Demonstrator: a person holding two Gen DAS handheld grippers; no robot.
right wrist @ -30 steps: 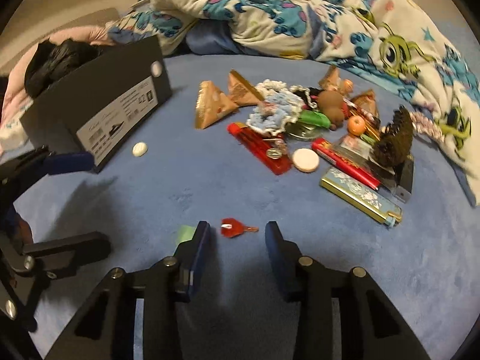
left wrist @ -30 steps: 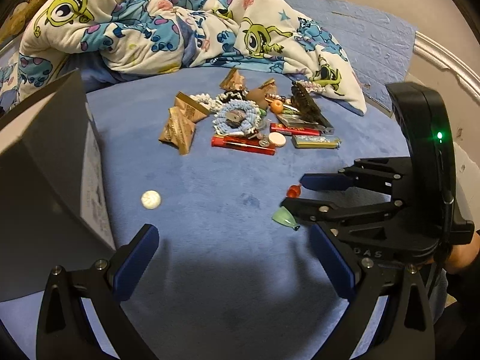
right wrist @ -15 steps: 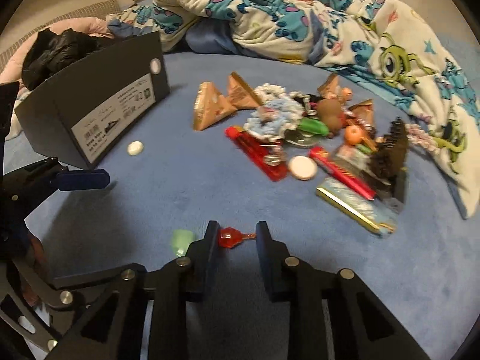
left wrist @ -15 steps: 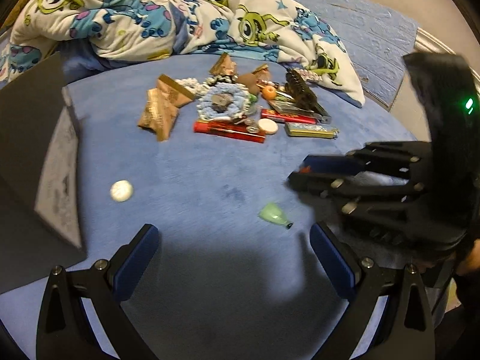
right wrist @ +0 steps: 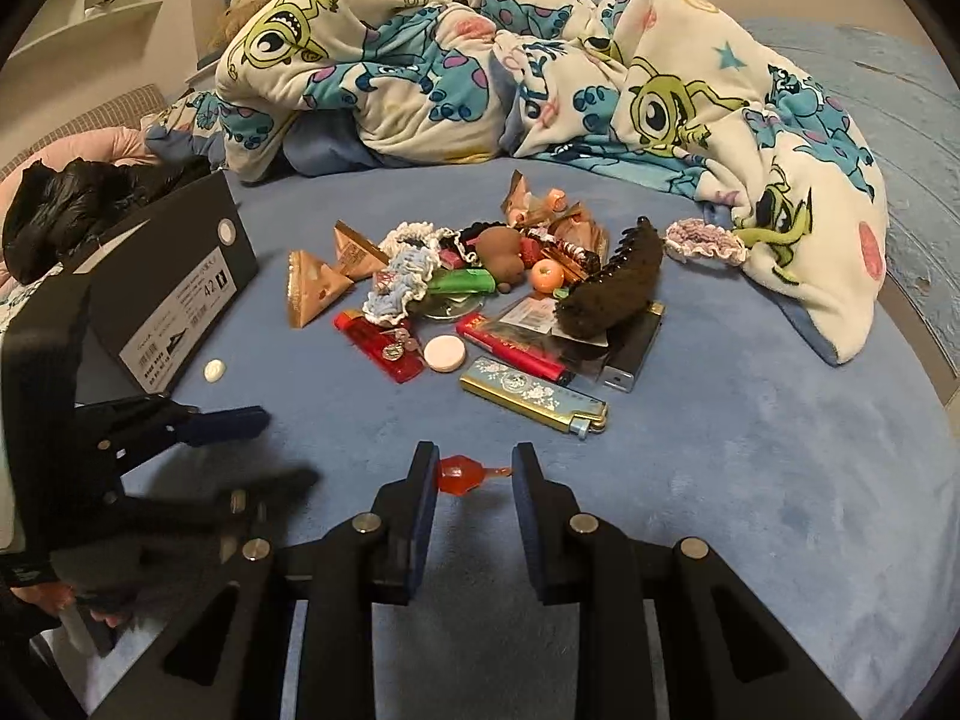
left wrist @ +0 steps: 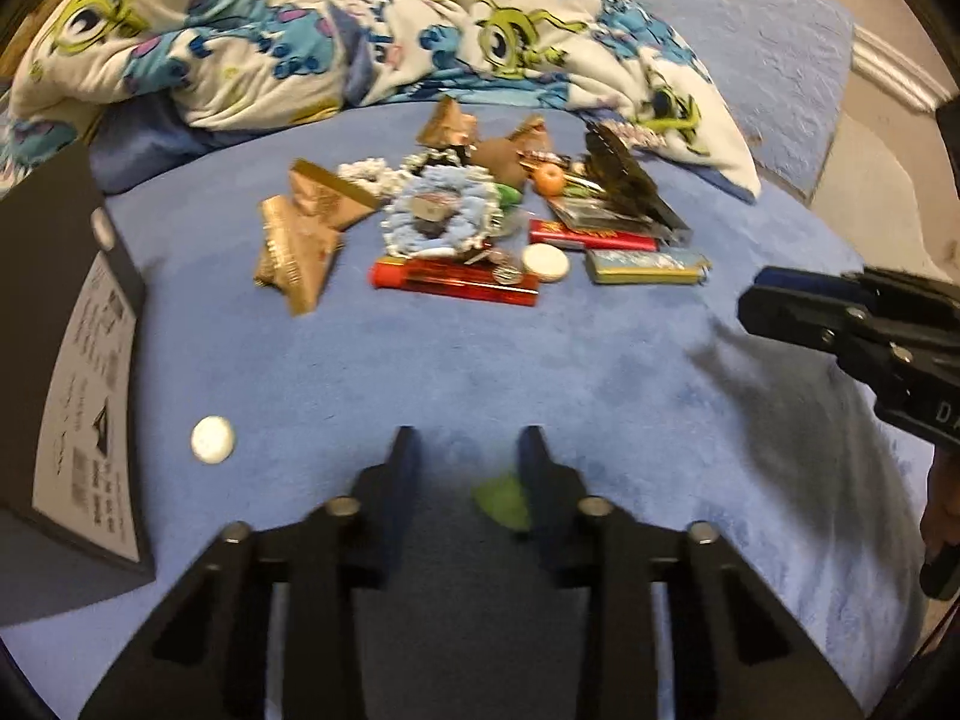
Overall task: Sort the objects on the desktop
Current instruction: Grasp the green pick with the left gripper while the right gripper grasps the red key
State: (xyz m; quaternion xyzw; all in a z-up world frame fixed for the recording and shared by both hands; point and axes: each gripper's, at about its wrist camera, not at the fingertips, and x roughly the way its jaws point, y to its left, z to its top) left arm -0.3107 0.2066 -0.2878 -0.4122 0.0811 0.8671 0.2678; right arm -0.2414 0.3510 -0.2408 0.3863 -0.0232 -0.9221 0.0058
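A small red translucent piece (right wrist: 463, 473) is held between the fingertips of my right gripper (right wrist: 471, 468), lifted above the blue blanket. A small green piece (left wrist: 504, 501) lies on the blanket between the narrowed fingers of my left gripper (left wrist: 468, 456), against the right finger; whether it is gripped is unclear. A pile of small objects sits ahead: red lighters (right wrist: 384, 348), a patterned lighter (right wrist: 531, 395), a black hair claw (right wrist: 606, 288), gold triangular packets (right wrist: 312, 288), a blue scrunchie (right wrist: 399, 282).
A black shoebox (right wrist: 174, 294) stands at the left, with a white round tablet (right wrist: 213, 370) beside it. A cartoon-print quilt (right wrist: 510, 72) is heaped behind the pile. The bed edge runs along the right.
My right gripper closed on the red piece and lifted it away. My left gripper moved right over the green piece and narrowed its fingers around it.
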